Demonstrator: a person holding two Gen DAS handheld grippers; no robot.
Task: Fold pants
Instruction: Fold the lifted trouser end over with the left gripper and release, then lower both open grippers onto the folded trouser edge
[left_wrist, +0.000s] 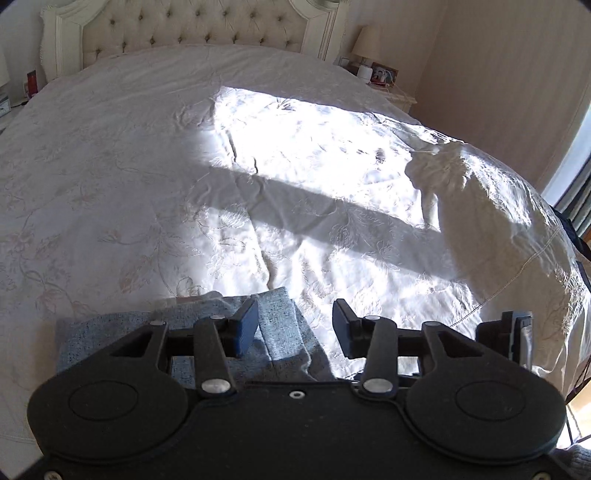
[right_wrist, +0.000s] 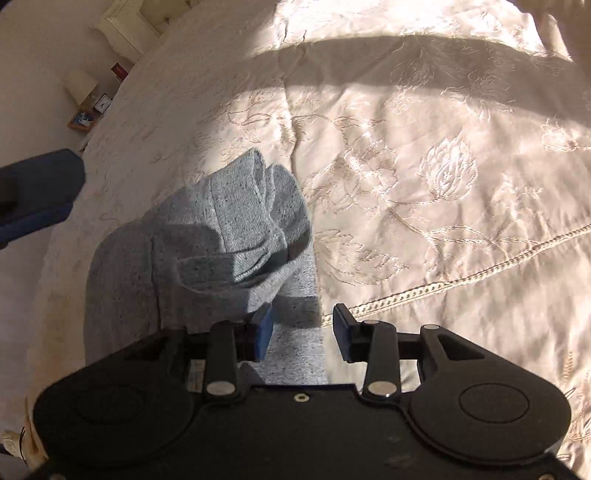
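The grey-blue pants (right_wrist: 207, 254) lie folded in a small stack on the white embroidered bedspread (right_wrist: 424, 166), their top layer rumpled. In the left wrist view the pants (left_wrist: 280, 332) show under and ahead of my left gripper (left_wrist: 295, 328), which is open and empty above their right edge. My right gripper (right_wrist: 303, 332) is open and empty, just above the near right edge of the pants. A finger of the left gripper (right_wrist: 37, 188) shows at the left edge of the right wrist view, and part of the right gripper (left_wrist: 509, 332) shows in the left wrist view.
The bedspread (left_wrist: 147, 166) covers a wide bed with a tufted headboard (left_wrist: 192, 33). A lump of white cloth (left_wrist: 443, 177) lies at the bed's right side. Nightstands with lamps stand on the right (left_wrist: 373, 48) and on the left (right_wrist: 88, 103). Strong sunlight crosses the bed.
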